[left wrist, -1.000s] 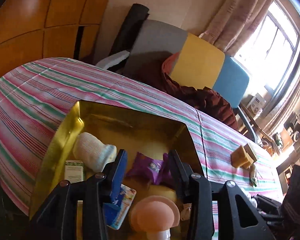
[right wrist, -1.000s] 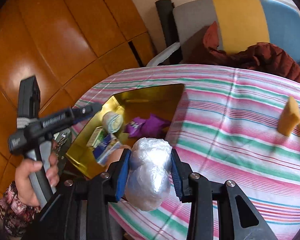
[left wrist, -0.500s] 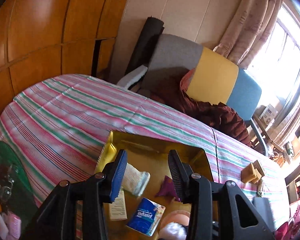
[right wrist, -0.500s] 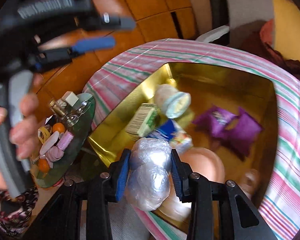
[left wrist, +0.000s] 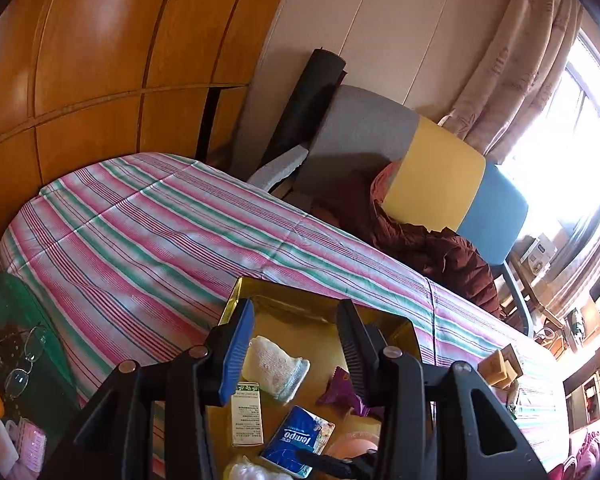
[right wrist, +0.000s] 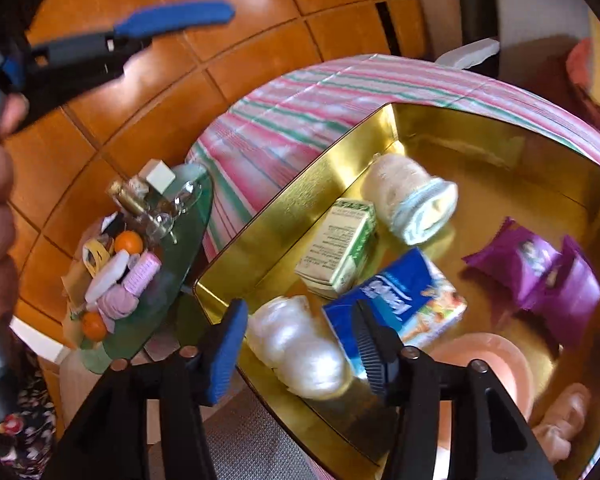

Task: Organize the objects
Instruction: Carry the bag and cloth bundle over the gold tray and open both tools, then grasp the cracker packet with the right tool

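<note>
R gripper fingers have just been opening, now spread; plastic-wrapped bundle lies loose between them in gold tray, near its front corner, touching neither pad. Tissue pack just beside bundle. L gripper fingers part-spread, empty, over tray w/ rolled sock

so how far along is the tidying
Mostly done: the gold tray already holds a rolled towel, green box, tissue pack and purple packets. The right gripper has just opened over the plastic-wrapped bundle. The yellow sponges remain on the striped cloth.
</note>
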`<state>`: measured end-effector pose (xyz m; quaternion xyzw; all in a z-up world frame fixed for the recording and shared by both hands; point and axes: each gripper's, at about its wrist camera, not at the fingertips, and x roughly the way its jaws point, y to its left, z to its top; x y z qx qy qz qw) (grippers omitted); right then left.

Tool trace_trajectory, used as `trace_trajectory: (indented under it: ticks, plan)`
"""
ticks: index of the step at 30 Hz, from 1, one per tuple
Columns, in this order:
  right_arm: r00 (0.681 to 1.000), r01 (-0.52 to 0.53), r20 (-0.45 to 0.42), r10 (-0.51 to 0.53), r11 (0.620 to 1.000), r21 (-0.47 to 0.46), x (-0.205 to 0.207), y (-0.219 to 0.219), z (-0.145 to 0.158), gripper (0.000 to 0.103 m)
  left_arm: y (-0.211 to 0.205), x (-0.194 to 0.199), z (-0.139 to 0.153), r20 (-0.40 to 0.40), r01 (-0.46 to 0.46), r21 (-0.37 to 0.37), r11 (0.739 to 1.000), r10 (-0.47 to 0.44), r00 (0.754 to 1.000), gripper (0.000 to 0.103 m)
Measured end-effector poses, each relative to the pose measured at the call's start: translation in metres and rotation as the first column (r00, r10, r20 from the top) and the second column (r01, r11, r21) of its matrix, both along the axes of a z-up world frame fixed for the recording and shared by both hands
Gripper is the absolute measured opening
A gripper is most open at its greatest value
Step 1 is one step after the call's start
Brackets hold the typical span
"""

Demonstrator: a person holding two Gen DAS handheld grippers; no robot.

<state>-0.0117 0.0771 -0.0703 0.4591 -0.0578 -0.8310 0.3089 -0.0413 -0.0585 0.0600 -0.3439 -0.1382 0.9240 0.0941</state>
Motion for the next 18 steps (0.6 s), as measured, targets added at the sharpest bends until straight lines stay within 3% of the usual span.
trace_trajectory:
  ticks: [10,18]
  plan:
    - [0.979,0.194,-0.045,-0.201,0.973,-0.126,0.023,0.073,0.028,0.064,0.016,0.002,-0.013,0.034,0.023,0.0,1.0,-0.023,0.999,0.043]
    - [0.936,0.33,-0.11,-0.333,0.943,-0.044,0.04,0.125,0.045,0.065,0.065,0.01,-0.035,0.093,0.17,0.005,0.985,-0.17,0.981,0.043]
